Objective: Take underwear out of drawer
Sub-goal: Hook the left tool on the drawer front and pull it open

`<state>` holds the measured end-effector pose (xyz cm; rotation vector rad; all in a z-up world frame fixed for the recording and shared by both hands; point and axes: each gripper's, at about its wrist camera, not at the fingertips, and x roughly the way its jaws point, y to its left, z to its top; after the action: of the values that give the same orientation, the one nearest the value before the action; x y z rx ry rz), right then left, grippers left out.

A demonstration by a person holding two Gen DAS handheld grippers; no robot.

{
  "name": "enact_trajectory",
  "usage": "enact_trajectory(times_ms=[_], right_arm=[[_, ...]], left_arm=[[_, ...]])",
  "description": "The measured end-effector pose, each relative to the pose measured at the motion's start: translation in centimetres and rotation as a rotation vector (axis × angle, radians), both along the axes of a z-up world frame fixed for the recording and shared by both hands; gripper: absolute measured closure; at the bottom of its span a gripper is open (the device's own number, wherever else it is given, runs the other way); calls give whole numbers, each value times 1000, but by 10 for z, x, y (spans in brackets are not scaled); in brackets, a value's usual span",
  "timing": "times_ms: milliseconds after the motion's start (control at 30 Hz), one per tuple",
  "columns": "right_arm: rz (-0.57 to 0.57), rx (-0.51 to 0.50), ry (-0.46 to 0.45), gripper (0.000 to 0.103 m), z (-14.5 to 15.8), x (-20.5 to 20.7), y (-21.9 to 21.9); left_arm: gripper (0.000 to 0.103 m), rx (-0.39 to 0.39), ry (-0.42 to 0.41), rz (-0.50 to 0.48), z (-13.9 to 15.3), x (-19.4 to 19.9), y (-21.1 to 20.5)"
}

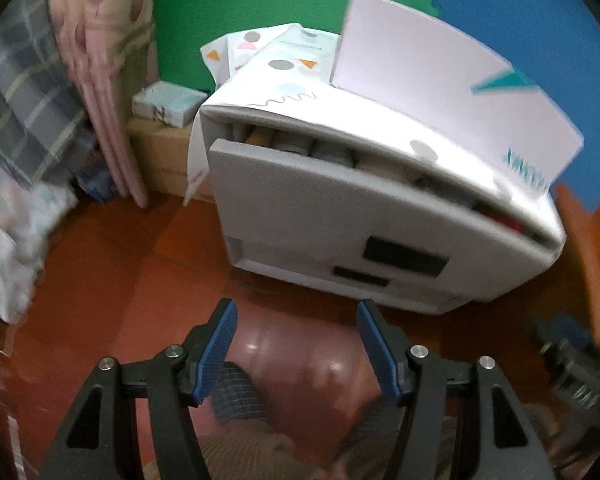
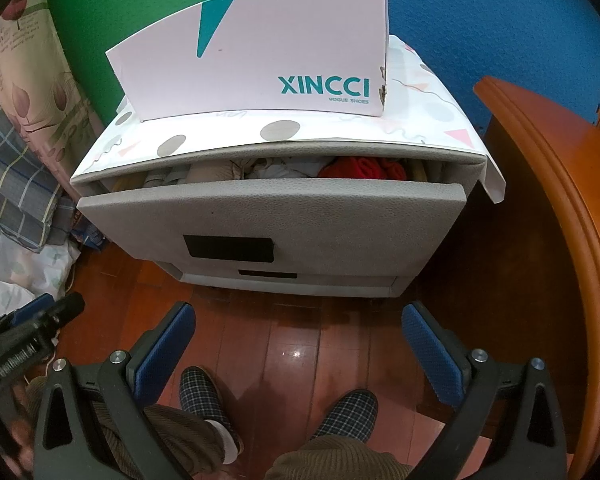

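Note:
A grey drawer [image 2: 268,216] of a small nightstand [image 1: 260,92] stands pulled out a little. Folded clothes fill it, among them a red piece [image 2: 360,168] at the right and pale ones [image 2: 216,170] at the left; which are underwear I cannot tell. In the left wrist view the drawer [image 1: 340,208] appears tilted and blurred. My left gripper [image 1: 296,310] hangs open over the floor in front of the drawer, nothing between its blue pads. My right gripper [image 2: 298,316] is open too, wider, and well short of the drawer front. The left gripper [image 2: 32,332] also shows at the lower left.
A pink shoe box [image 2: 260,60] lies on the nightstand top. A wooden bed frame [image 2: 560,200] stands at the right, bedding and a plaid blanket [image 2: 16,168] at the left. A person's slippered feet [image 2: 204,396] rest on the red wooden floor [image 2: 284,328]. Cardboard boxes [image 1: 164,156] sit beside the nightstand.

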<state>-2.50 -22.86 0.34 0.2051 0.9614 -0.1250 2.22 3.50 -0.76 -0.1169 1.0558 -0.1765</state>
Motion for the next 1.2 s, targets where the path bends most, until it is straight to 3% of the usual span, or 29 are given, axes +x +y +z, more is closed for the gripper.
enact_trajectory(times_ms=[167, 300, 533, 833, 1200], right_arm=[[-3, 27, -9, 1, 1, 0, -2], [-9, -8, 45, 1, -2, 1, -5], [-17, 2, 3, 1, -5, 0, -13], [-13, 25, -84, 1, -6, 2, -17], [-29, 56, -101, 1, -7, 5, -25]], left_arm=[[39, -144, 31, 82, 3, 32, 22], [39, -225, 44, 106, 4, 62, 29], [30, -319, 129, 159, -17, 108, 33], [24, -356, 178, 228, -44, 138, 36], [15, -378, 183, 311, -62, 146, 35]])
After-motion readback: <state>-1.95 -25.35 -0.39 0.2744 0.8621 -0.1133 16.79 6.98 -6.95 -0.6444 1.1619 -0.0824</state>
